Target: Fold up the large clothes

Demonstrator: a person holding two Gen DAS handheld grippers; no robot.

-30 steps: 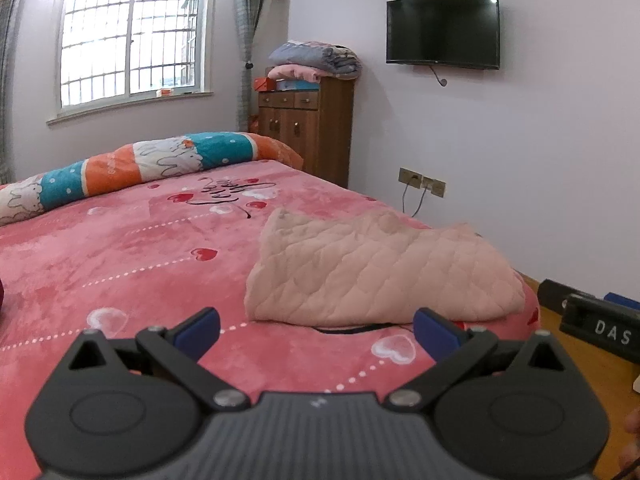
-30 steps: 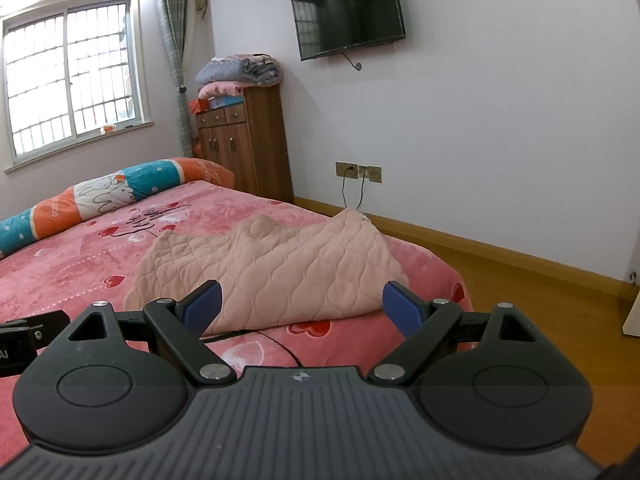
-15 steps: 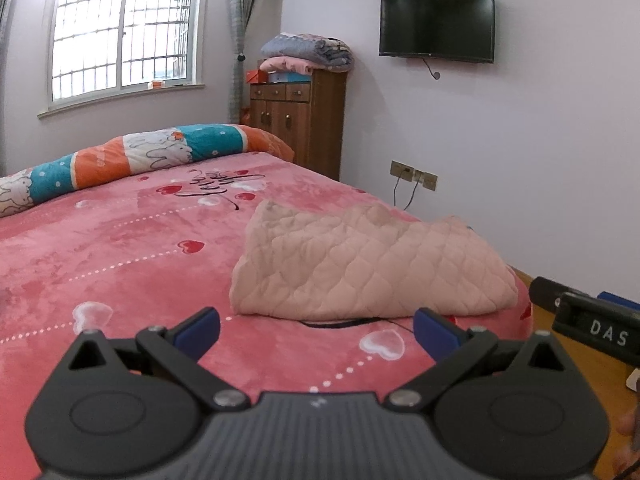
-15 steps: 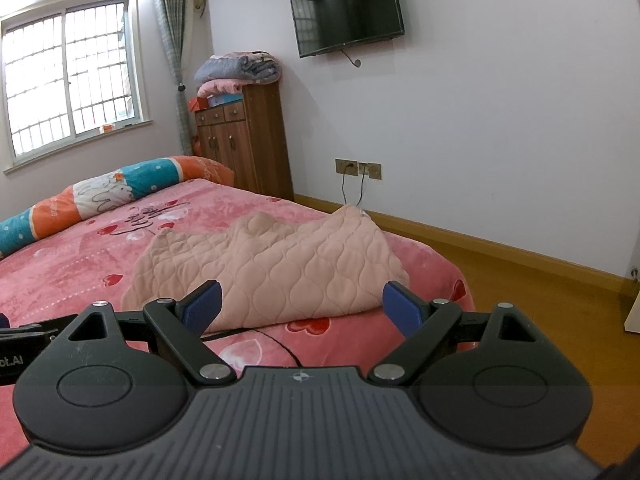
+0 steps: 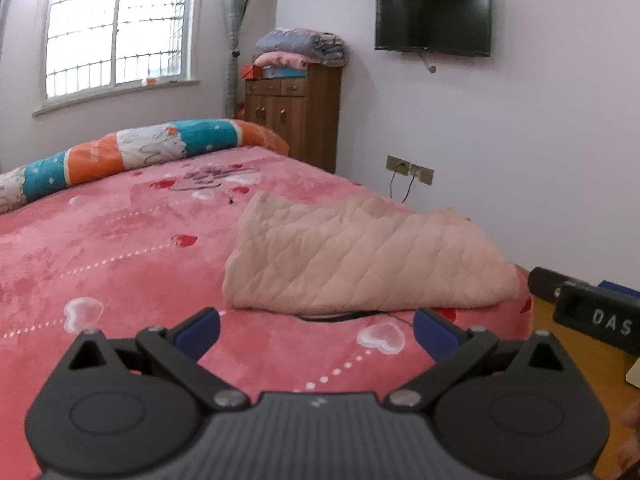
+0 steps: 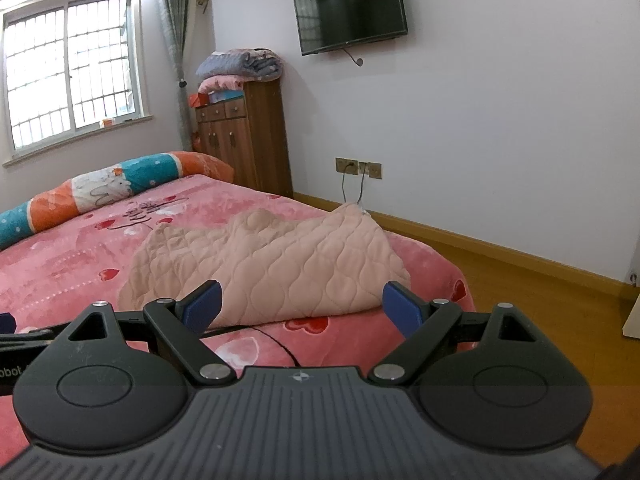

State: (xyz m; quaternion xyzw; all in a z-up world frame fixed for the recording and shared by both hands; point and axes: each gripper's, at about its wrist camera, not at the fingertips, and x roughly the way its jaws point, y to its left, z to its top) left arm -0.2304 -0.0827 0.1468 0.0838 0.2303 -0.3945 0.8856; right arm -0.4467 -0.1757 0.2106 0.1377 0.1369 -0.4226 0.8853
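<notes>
Looking along the left claw [image 5: 316,330], its two blue-tipped fingers [image 5: 198,330] stand wide apart and grip nothing, poised above the near part of the bed [image 5: 100,248]. A folded pink quilted garment [image 5: 360,256] lies on the pink heart-print cover near the bed's right edge, apart from the fingertips, with a thin black cord [image 5: 344,316] showing under its near edge. A striped bolster [image 5: 132,152] lies along the far side below the window [image 5: 116,28].

From the right wrist view, the right claw [image 6: 302,308] is likewise spread wide and empty. The garment [image 6: 272,264] lies just beyond its fingers, near the bed's corner. Behind stand a wooden cabinet [image 6: 248,140] topped with folded blankets [image 6: 240,66], and a wall-mounted television [image 6: 350,6].
</notes>
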